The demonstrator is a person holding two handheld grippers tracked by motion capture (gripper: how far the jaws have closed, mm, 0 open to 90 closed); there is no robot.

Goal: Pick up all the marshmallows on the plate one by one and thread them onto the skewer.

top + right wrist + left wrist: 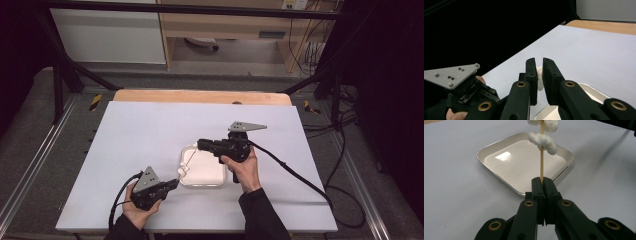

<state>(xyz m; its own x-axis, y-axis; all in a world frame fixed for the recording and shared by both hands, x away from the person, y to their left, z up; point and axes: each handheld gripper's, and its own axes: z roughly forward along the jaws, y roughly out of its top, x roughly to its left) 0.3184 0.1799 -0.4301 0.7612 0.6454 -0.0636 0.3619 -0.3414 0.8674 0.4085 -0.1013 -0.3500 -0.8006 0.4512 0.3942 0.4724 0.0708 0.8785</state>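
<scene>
Left gripper (543, 185): jaws closed tight on the near end of the skewer (541, 162); held by a hand at the tray's near left corner in the high view.
Right gripper (539, 72): jaws nearly together, pinching a white puff (539, 75); it comes in over the tray's far side in the high view.
Hidden: skewer's far end runs out of the top of the left gripper view; a second puff (544, 124) is cut off there; most of the pinched puff is covered by the right jaws, so its shape is hard to judge.
Skewer axis: thin wooden stick, long axis pointing away from the left jaws, over the tray toward the right gripper; in the high view it slants from near left to far right.
On the skewer: a puff (543, 142) threaded partway along, the stick passing through it.
Tray (499, 145): white, square, rounded corners, shiny rim; sits on the white table (135, 135); its visible floor is bare.
</scene>
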